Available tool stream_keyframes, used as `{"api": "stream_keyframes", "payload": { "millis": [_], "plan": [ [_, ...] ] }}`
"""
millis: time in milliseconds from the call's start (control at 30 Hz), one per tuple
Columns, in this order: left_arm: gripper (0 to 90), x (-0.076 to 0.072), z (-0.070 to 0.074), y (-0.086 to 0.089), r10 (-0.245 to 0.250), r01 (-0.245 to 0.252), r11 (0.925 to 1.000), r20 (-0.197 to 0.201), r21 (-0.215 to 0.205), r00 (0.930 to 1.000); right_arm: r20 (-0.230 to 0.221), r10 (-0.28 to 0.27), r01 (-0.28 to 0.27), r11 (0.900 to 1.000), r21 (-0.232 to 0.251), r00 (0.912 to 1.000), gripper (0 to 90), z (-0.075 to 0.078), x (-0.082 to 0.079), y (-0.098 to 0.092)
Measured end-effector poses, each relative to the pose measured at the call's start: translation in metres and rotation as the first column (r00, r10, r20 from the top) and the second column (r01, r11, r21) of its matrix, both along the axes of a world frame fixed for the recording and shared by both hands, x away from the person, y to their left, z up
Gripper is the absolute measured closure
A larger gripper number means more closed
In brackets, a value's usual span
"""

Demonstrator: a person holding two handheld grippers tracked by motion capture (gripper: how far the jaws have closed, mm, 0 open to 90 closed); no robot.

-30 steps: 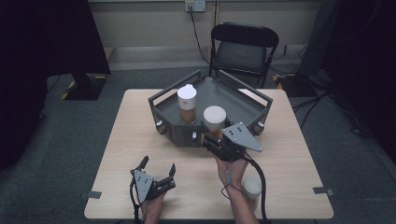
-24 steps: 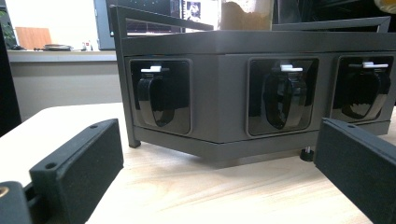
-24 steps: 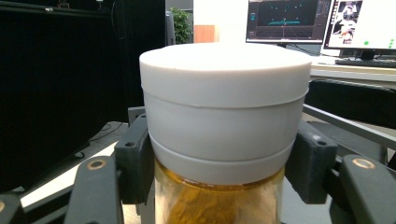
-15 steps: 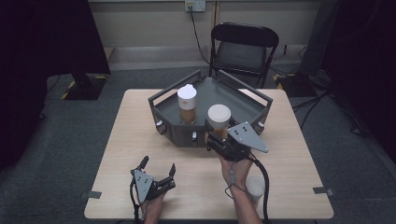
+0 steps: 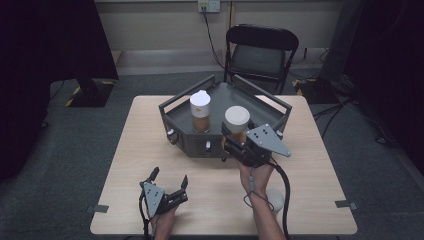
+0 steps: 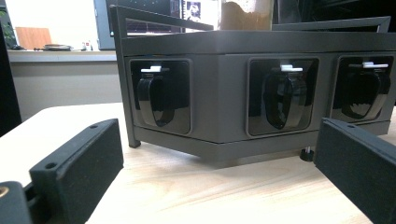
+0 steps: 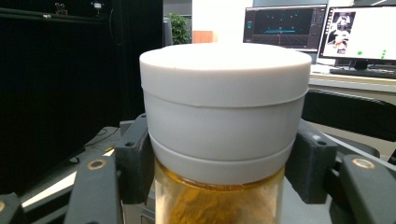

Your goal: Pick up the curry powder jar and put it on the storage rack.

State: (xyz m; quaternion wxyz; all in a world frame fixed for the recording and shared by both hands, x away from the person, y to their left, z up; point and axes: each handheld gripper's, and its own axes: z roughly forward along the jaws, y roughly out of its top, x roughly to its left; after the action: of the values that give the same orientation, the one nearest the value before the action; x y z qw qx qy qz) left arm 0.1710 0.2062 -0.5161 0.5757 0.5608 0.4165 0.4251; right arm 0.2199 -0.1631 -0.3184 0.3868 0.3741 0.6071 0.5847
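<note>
A glass jar [image 5: 236, 121] with a wide white lid and amber-brown contents is over the front right part of the dark grey railed tray [image 5: 172, 107]. My right gripper [image 5: 233, 139] is shut on it from the near side. In the right gripper view the pads [image 7: 135, 163] press on the jar [image 7: 224, 126] right under the lid. Whether the jar rests on the tray floor I cannot tell. A second jar [image 5: 200, 111] with a domed white cap stands in the tray to its left. My left gripper [image 5: 169, 183] lies open on the table near the front edge, facing the tray's front wall [image 6: 219, 93].
Three recesses with black loop handles [image 6: 280, 100] line the tray's front face. A small white round object [image 5: 274, 198] lies on the table beside the right forearm. A black folding chair [image 5: 260, 52] stands behind the table. Monitors [image 7: 322, 32] glow far behind.
The right gripper, with the wide-lidded jar in it, has shifted slightly right and farther over the tray. The left gripper has not moved.
</note>
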Motion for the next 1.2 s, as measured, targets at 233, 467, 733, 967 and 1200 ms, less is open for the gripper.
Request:
{"api": "stream_keyframes", "payload": {
  "millis": [233, 467, 733, 967, 1200],
  "plan": [
    [1.1, 0.0, 0.0, 0.0, 0.0, 0.0, 1.0, 0.0, 0.0, 1.0, 0.002, -0.003, 0.003, 1.0, -0.01, 1.0, 34.9, 0.004, 0.008, -0.003],
    [1.1, 0.0, 0.0, 0.0, 0.0, 0.0, 1.0, 0.0, -0.001, 1.0, 0.009, -0.002, 0.003, 1.0, -0.02, 1.0, 34.9, 0.009, 0.016, -0.005],
    [1.1, 0.0, 0.0, 0.0, 0.0, 0.0, 1.0, 0.001, -0.001, 1.0, 0.008, -0.005, 0.005, 1.0, -0.023, 1.0, 34.9, 0.013, 0.027, -0.006],
    [1.1, 0.0, 0.0, 0.0, 0.0, 0.0, 1.0, 0.001, -0.001, 1.0, 0.011, -0.002, 0.002, 1.0, -0.024, 0.9999, 34.9, 0.016, 0.039, -0.005],
    [1.1, 0.0, 0.0, 0.0, 0.0, 0.0, 1.0, 0.0, -0.002, 1.0, 0.003, -0.006, 0.006, 1.0, -0.024, 1.0, 34.9, 0.018, 0.053, -0.001]
  ]
}}
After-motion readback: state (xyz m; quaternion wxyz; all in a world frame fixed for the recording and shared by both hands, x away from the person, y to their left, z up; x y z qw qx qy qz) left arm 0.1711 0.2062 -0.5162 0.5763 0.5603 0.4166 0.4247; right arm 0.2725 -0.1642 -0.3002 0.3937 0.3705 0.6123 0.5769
